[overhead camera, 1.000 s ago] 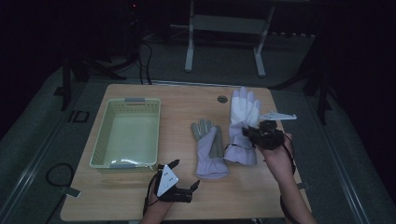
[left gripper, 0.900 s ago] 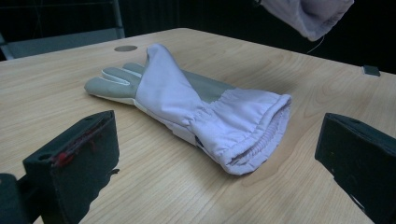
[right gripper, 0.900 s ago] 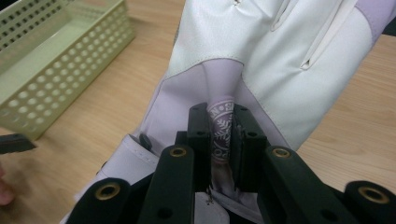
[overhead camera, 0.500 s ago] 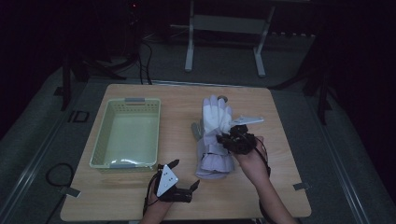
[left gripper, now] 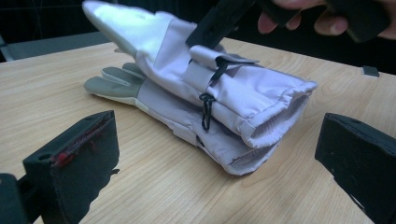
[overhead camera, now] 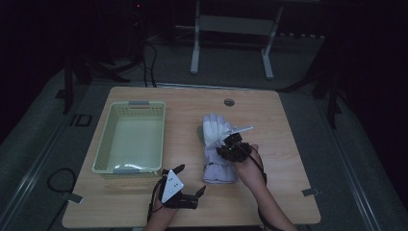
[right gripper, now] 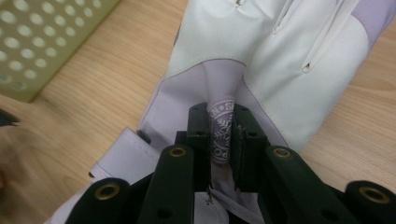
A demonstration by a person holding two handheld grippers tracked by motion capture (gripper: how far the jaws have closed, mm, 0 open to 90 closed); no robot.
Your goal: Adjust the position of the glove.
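because the right gripper (right gripper: 223, 135) was clamped only on a pinched fold of the upper lilac glove (overhead camera: 217, 139), laid on its mate (left gripper: 154, 109) beside the green basket (overhead camera: 107, 148), that fabric could have slipped free and the pair come apart. the left gripper (left gripper: 210, 168) stood apart, empty, near the cuffs. no readable writing; only a snowflake print on the fold.

Bare tabletop (overhead camera: 284, 144) right of stacked gloves (overhead camera: 216, 149); basket (overhead camera: 130, 139) blocks left.

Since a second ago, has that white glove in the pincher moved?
Yes. The top glove, pinched by the right gripper, shifted left, toward the basket, and now lies on the other glove.
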